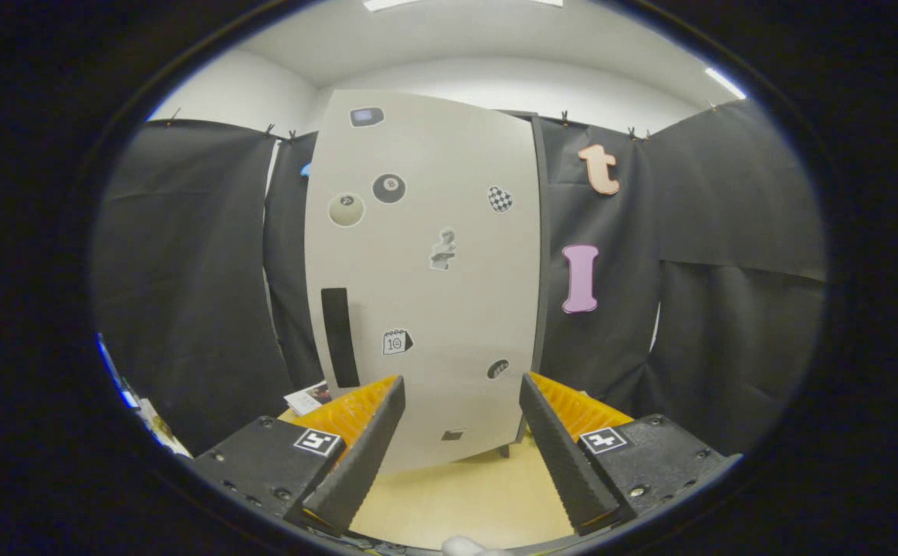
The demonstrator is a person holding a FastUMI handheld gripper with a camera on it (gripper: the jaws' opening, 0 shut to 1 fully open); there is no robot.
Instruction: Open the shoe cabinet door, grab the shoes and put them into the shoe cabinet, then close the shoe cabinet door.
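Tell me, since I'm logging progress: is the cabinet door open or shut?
Shut: the cabinet door hides the inside. The gripper is open, fingers apart before it.

matt cabinet door [425, 270], ribbed tongs [462, 390] apart

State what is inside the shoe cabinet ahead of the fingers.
Nothing inside can be seen: the shoe cabinet door is shut and covers the interior. Only stickers show on its front. The open gripper holds nothing.
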